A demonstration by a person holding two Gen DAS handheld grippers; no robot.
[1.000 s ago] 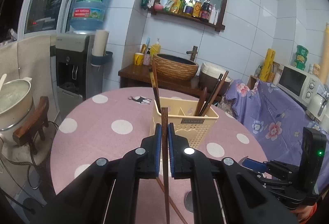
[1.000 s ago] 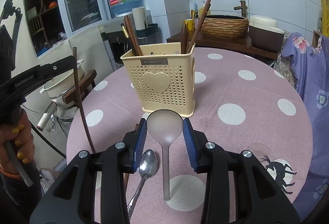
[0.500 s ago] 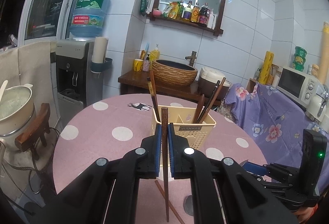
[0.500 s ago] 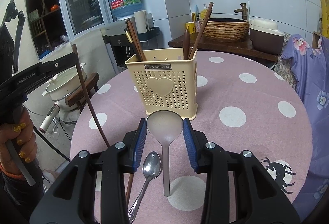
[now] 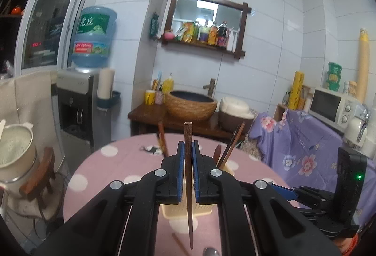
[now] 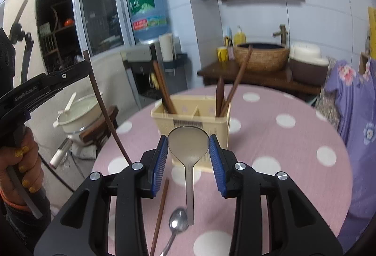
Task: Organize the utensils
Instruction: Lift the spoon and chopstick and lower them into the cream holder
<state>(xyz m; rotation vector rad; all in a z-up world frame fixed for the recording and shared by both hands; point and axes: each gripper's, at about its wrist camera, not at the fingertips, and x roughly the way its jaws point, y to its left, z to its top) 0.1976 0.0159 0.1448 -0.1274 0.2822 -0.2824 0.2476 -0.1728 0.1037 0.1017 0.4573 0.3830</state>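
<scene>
My left gripper (image 5: 187,146) is shut on a dark wooden chopstick (image 5: 187,131), held upright above the pink dotted table (image 5: 127,157). The right wrist view shows that chopstick (image 6: 103,105) slanting at the left. My right gripper (image 6: 188,139) is shut on the bowl of a translucent grey spoon (image 6: 188,145), whose handle hangs down. Just beyond stands the cream utensil basket (image 6: 164,116), with chopsticks (image 6: 162,89) in its left compartment and wooden utensils (image 6: 233,82) in its right. In the left wrist view the basket (image 5: 174,211) is mostly hidden behind the fingers.
A metal spoon (image 6: 177,223) and a loose chopstick (image 6: 161,206) lie on the table below the right gripper. A stool with a white pot (image 6: 77,112) stands left of the table. Purple floral cloth (image 6: 352,96) hangs at the right, a sink counter (image 6: 258,77) behind.
Both grippers have risen with their utensils and tipped upward, so the basket sits lower in both views. The chopstick and the grey spoon stay gripped.
</scene>
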